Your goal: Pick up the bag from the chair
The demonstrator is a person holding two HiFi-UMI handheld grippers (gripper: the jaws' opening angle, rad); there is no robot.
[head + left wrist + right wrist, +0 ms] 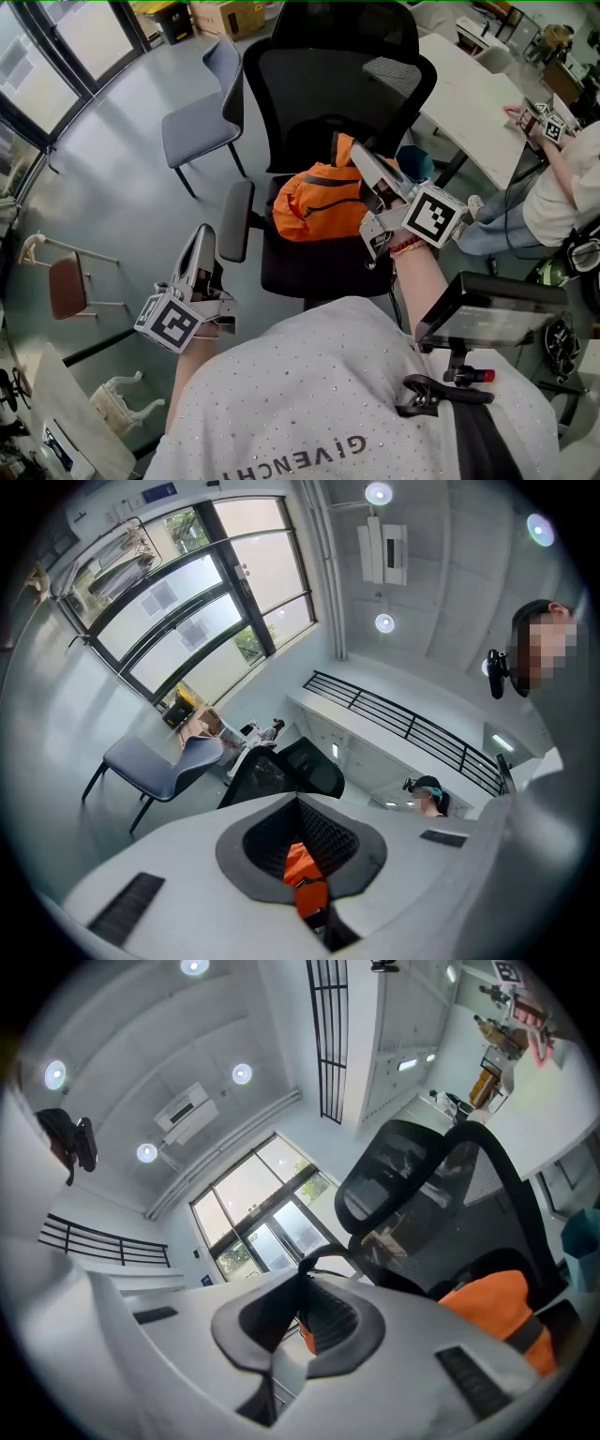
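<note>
The bag (pixel 314 202) is orange cloth with a light sheen. The chair (pixel 319 94) has a black mesh back. My right gripper (pixel 302 1279) has a matt grey plastic shell and dark ribbed pads (pixel 325 1320). The floor (pixel 122 206) is smooth and a little glossy.

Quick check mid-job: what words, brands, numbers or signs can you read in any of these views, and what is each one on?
"GIVENCH": upside down in the head view, on the person's white shirt; the word's end is unclear.
Marker cubes: black-and-white square patterns only, no letters.
Blue wall sign: too small to read.
Cardboard box: print too blurred to read.
</note>
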